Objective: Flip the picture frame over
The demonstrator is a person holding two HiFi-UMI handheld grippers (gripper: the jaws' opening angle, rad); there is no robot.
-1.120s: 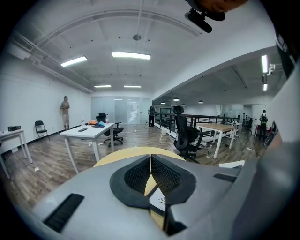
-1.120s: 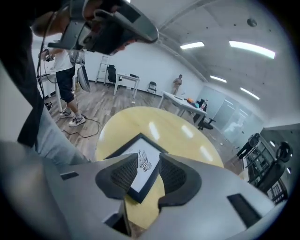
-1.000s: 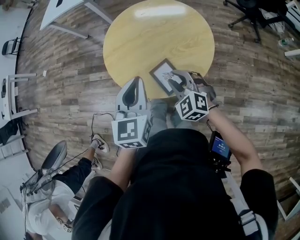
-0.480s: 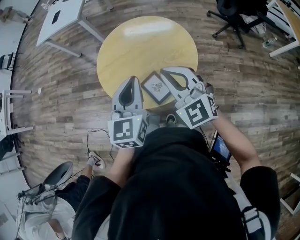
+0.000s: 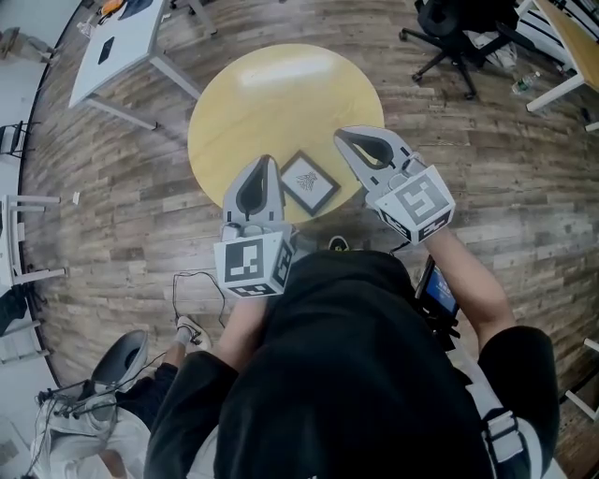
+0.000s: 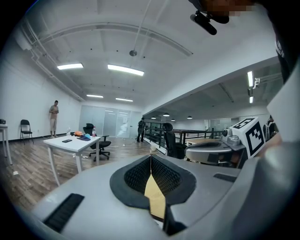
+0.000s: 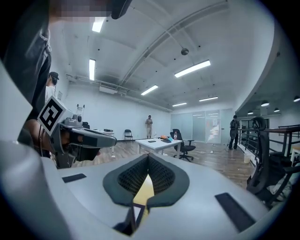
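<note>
Left gripper (image 5: pixel 261 168) and right gripper (image 5: pixel 348 140), jaws together, hover over round table (image 5: pixel 281 103), plank floor (image 5: pixel 140 215).

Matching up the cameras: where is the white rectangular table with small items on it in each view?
Head view: white rectangular table, top-left corner.
Left gripper view: table left of centre.
Right gripper view: table at centre, above the jaws.
Shared landmark: round yellow wooden tabletop, a sliver between the jaws in both gripper views.

Round table (image 5: pixel 281 98) (office chair (image 5: pixel 447 23) nearby)
</note>
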